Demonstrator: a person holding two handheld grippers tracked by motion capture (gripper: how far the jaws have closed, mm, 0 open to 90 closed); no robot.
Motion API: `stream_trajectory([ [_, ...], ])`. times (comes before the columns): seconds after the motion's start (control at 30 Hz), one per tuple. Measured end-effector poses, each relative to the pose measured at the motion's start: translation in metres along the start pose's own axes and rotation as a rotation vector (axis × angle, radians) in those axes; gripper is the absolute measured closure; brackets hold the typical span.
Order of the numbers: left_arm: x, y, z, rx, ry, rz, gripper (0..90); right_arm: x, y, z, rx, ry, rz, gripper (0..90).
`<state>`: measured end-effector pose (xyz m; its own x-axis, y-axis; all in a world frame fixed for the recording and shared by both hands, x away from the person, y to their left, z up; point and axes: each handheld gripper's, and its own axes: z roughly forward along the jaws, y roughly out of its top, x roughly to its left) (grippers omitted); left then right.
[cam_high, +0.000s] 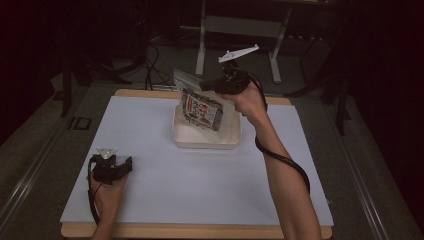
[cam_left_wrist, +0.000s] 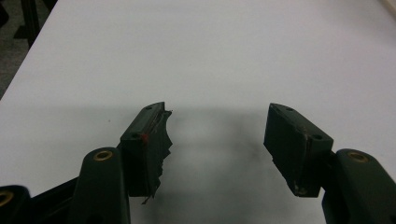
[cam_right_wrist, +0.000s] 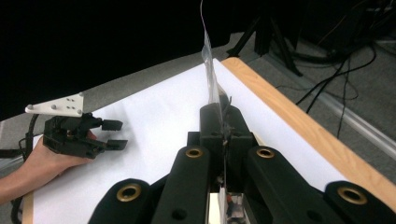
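Note:
A clear plastic bag (cam_high: 200, 105) with a red, green and white printed packet inside hangs tilted over a shallow white tray (cam_high: 184, 137) at the back middle of the table. My right gripper (cam_high: 207, 85) is shut on the bag's upper edge. In the right gripper view the jaws are pressed together on the thin clear film (cam_right_wrist: 211, 79), which rises edge-on from the right gripper (cam_right_wrist: 223, 122). My left gripper (cam_high: 125, 165) rests low on the white sheet at the front left, open with nothing between its jaws. The left gripper (cam_left_wrist: 217, 130) stands wide open over bare white surface.
A large white sheet (cam_high: 150, 190) covers a wooden table (cam_high: 200, 231). Cables (cam_high: 155, 65) and white stand legs (cam_high: 201, 50) lie on the dark floor behind the table. The other hand and its gripper (cam_right_wrist: 79, 133) appear far off in the right gripper view.

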<state>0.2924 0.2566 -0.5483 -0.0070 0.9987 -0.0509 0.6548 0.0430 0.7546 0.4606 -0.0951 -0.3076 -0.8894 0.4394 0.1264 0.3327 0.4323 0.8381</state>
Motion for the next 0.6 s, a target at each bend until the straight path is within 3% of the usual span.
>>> stream_trajectory([
  [0.43, -0.001, 0.000, 0.000, 0.005, -0.001, 0.008, 39.4, -0.019, -0.018, 0.013, 0.023, 0.004, 0.091, 89.7],
  [0.53, -0.001, 0.000, 0.000, 0.006, -0.001, 0.010, 39.4, -0.022, -0.021, 0.014, 0.008, -0.011, 0.108, 89.6],
  [0.6, -0.001, 0.000, 0.000, 0.005, -0.001, 0.007, 39.4, -0.021, -0.021, 0.015, 0.011, -0.047, 0.090, 89.6],
])
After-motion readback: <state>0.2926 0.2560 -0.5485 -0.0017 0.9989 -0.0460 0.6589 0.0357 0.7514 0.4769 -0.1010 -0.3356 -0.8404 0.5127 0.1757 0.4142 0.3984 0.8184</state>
